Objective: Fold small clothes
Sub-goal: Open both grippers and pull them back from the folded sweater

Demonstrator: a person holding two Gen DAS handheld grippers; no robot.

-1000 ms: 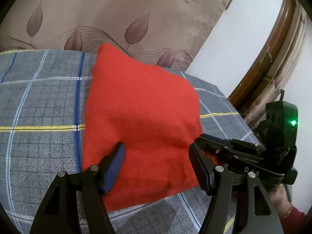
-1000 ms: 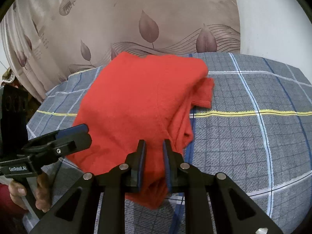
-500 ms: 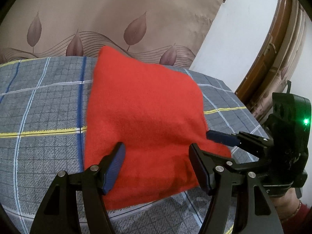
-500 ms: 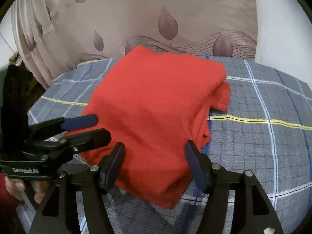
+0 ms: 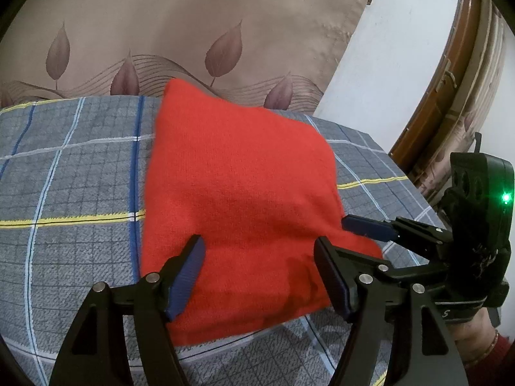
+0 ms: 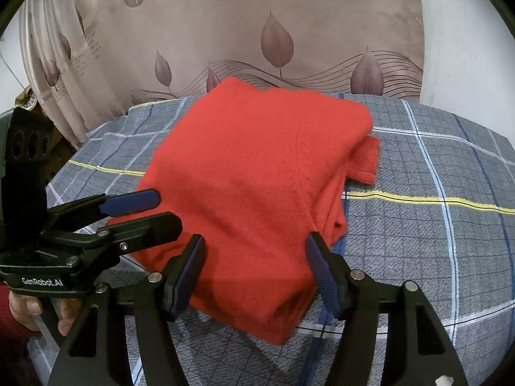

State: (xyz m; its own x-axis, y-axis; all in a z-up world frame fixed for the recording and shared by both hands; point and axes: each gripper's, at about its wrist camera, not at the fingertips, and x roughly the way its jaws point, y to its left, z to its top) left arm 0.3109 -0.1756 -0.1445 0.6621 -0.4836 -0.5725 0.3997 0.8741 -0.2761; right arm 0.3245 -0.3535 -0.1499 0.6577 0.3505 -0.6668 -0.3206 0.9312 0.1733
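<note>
A folded red knit garment (image 5: 241, 186) (image 6: 257, 177) lies flat on the grey plaid bed cover (image 5: 64, 193) (image 6: 434, 241). A ribbed cuff (image 6: 365, 160) sticks out from under its right side. My left gripper (image 5: 257, 244) hovers over the garment's near edge, its jaws opening, pads clear of the cloth. My right gripper (image 6: 255, 241) straddles the near corner with its jaws opening and does not pinch the cloth. Each gripper shows in the other's view: the right gripper (image 5: 367, 228) at the garment's right edge, the left gripper (image 6: 167, 210) at its left edge.
A beige curtain (image 5: 193, 32) with leaf prints hangs behind the bed. A white wall and a brown wooden door frame (image 5: 450, 96) stand at the right. A hand in a red sleeve (image 6: 19, 305) holds the left gripper. The bed cover falls away at the edges.
My right gripper went from shut on the garment's near fold to wide apart, and the released cloth settled flat. The left gripper stayed over its edge.
</note>
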